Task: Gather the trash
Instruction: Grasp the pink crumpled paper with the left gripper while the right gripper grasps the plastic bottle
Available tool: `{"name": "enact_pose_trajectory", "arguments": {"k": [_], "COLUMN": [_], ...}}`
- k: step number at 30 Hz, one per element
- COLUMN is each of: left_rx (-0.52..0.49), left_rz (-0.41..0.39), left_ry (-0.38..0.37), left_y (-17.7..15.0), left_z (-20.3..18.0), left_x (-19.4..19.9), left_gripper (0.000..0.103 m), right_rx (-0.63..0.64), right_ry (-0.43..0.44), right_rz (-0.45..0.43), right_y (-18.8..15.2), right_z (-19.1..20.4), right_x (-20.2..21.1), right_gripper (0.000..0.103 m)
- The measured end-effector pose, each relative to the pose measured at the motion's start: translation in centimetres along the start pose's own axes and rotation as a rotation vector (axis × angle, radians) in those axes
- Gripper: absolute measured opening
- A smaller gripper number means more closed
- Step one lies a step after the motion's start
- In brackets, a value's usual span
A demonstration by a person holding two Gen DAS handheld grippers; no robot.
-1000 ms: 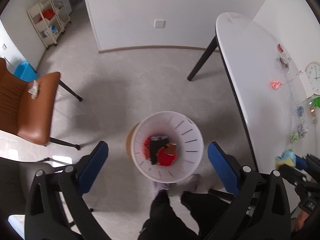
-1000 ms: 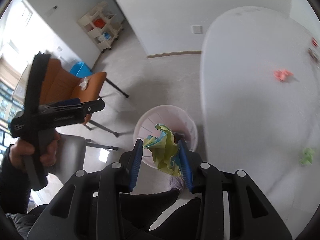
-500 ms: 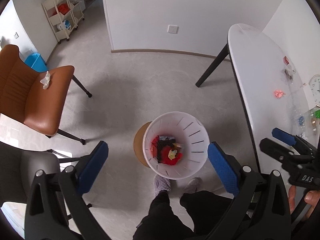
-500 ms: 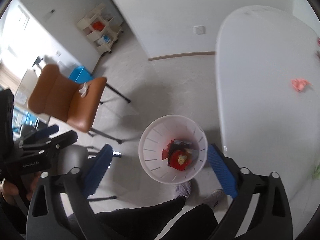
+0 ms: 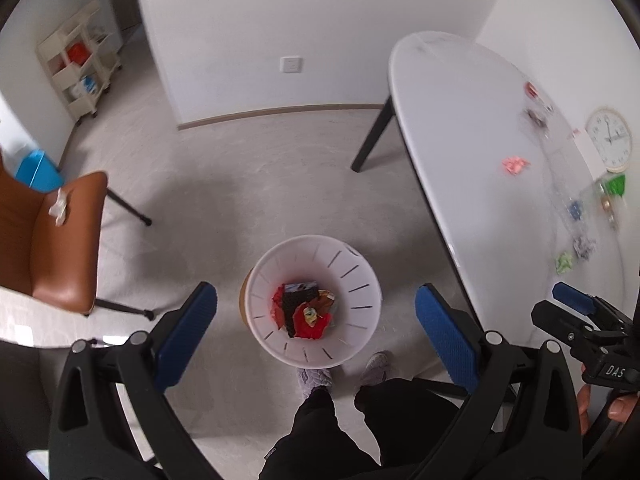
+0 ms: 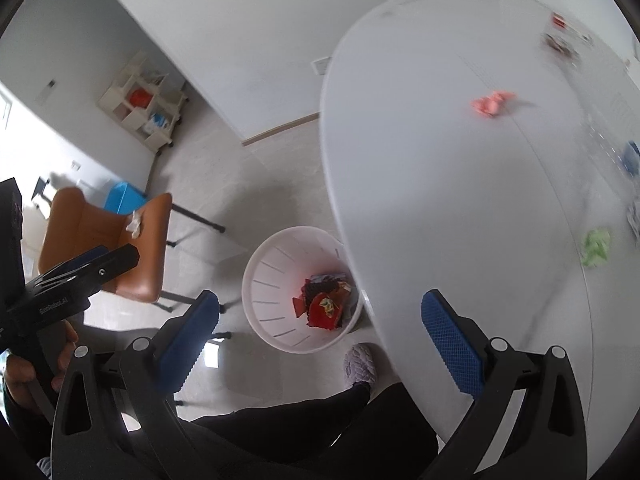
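Note:
A white slotted trash bin [image 5: 360, 276] stands on the floor beside the white table [image 5: 472, 152]; it also shows in the right wrist view [image 6: 272, 276]. Red, black and yellow-green scraps [image 5: 306, 312] lie in its bottom. My left gripper [image 5: 316, 328] is open and empty, high above the bin. My right gripper [image 6: 320, 336] is open and empty, over the bin's edge and the table's rim. On the table [image 6: 440, 160] lie a pink paper wad [image 6: 492, 104] and a green wad [image 6: 596, 246]. A white wad [image 5: 59, 208] lies on the brown chair.
A brown chair [image 5: 52, 248] stands left of the bin. A clock [image 5: 609, 144] and small clutter sit at the table's far side. A cream shelf cart [image 5: 76, 60] and a blue box [image 5: 36, 170] stand by the far wall. The person's legs and feet [image 5: 316, 380] are below.
One second ago my right gripper was shut on a yellow-green paper wad above the bin. It opened, the wad dropped into the bin, and the gripper has swung right toward the table.

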State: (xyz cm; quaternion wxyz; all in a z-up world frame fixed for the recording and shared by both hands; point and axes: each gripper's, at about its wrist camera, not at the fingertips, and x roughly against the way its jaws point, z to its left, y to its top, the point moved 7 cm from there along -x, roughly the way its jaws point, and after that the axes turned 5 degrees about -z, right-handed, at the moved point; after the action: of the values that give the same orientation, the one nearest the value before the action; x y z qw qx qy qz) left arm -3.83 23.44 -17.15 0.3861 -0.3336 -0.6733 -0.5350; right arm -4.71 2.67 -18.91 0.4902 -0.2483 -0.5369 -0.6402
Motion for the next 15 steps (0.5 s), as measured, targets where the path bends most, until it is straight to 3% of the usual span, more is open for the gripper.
{"name": "enact_pose_trajectory", "arguments": {"k": [7,15], "left_rx": [-0.116,-0.248], "left_rz": [0.014,0.03], "left_ry": [-0.069,-0.117], "left_y": [0.5,2.1], "left_z": [-4.7,-12.0], "left_x": [-0.8,-3.0], "left_gripper": [0.095,0.095], "right_rx": [-0.088,-0.211], "right_ry": [-0.05,-0.121], "right_rz": [-0.03,-0.059], "right_y": [-0.5,-0.9], "right_z": [-3.9,-11.5], "right_x": [1.7,4.8], "right_gripper": [0.1,0.1]}}
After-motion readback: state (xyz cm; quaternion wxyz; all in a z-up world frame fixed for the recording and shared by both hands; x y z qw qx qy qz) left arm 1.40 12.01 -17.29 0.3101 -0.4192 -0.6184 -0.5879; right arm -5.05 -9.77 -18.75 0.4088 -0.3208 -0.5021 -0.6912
